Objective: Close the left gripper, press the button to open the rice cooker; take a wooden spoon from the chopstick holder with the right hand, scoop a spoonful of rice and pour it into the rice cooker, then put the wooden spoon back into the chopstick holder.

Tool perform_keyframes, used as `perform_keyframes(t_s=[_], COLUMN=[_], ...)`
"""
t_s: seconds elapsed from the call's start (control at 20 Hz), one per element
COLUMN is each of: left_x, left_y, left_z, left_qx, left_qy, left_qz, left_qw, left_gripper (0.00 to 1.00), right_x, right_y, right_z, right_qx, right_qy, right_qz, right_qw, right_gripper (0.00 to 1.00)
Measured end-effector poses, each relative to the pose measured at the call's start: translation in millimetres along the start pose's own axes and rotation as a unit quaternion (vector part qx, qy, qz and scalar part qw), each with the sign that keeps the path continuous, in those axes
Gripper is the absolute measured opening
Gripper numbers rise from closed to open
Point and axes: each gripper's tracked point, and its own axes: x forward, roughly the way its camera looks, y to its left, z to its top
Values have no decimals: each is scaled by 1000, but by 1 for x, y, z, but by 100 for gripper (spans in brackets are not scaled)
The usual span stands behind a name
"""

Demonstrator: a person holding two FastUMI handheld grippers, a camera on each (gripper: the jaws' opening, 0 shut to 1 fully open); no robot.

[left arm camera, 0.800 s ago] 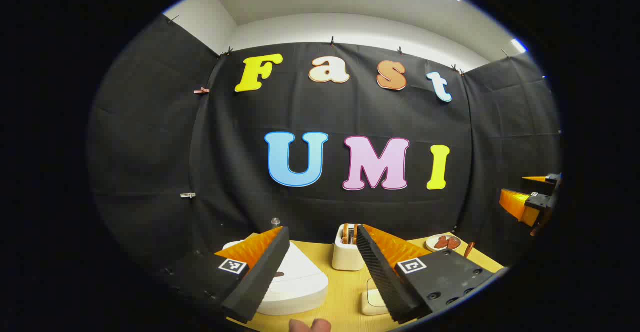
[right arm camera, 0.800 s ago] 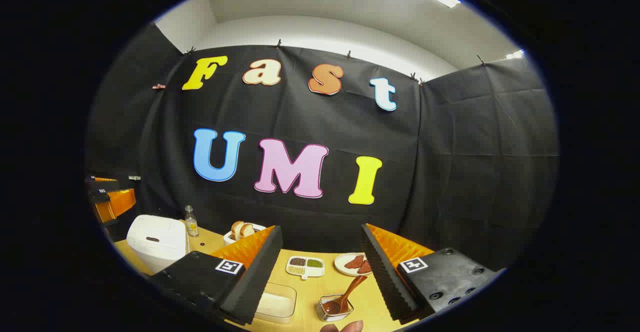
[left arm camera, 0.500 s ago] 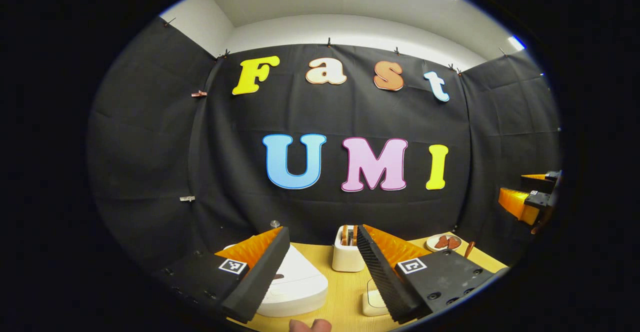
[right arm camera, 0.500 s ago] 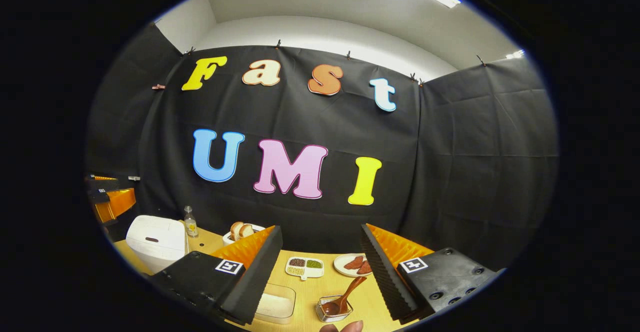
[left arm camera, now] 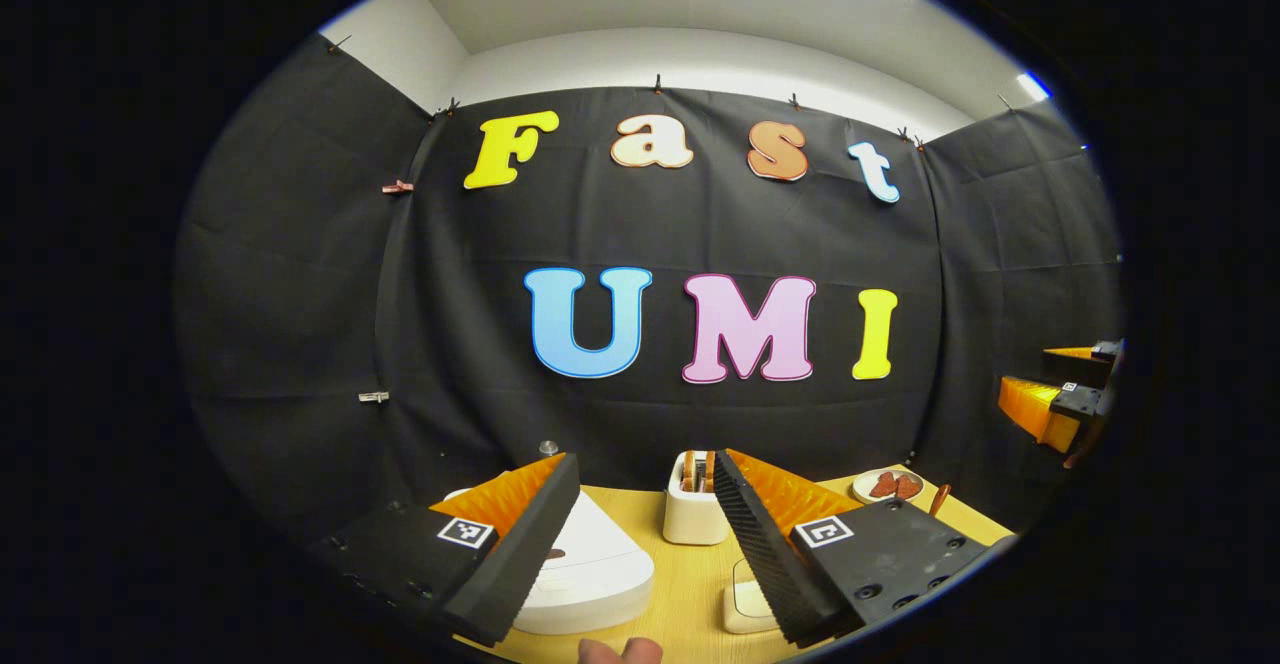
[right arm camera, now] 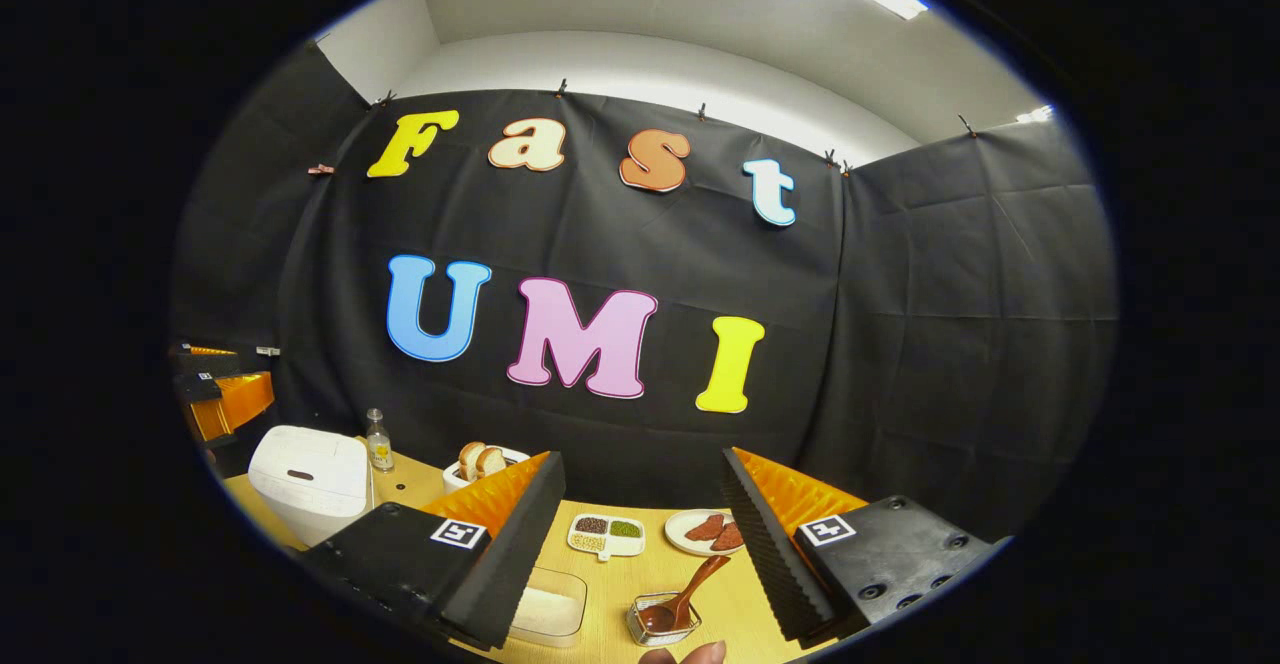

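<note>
Both grippers hang above the desk (right arm camera: 620,584), nothing touched yet. The left gripper (left arm camera: 640,544) has its fingers spread wide, with the white rice cooker (left arm camera: 590,569) closed just below and left of them. First job, I'd say: clench those fingers fully, then bring the tip straight down on the lid button, squarely. The right gripper (right arm camera: 640,544) is released too; the wooden spoon (right arm camera: 690,594) leans in its chopstick holder (right arm camera: 660,619) near it, the rice tub (right arm camera: 548,609) to the left.

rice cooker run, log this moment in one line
stage: start | left gripper: open, above table | right gripper: open, empty | rice cooker: lid shut | wooden spoon: in holder | rice tub: untouched
</note>
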Motion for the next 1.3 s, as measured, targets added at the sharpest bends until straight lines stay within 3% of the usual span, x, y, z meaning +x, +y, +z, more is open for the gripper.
perform_keyframes(t_s=[0.35,0.6,0.7,1.05,1.3], left_x=[-4,0,6,49,81], left_y=[-5,11,29,96,111], left_z=[1,6,3,-49,-109], left_qx=[-7,-10,-14,-53,-153], left_qy=[-3,1,8,118,230], left_qz=[-24,-29,-22,-34,-88], left_qw=[1000,1000,1000,991,957], left_gripper=[94,20,9,8,7], right_x=[0,-1,-3,-2,-10], right_y=[-1,-1,0,-4,-13], right_z=[-2,0,1,0,-3], right_qx=[-9,-13,-20,-26,-26], right_qy=[2,2,0,2,5], right_qz=[-2,-2,-1,-10,-21], right_qw=[1000,1000,1000,1000,999], right_gripper=[97,96,96,97,97])
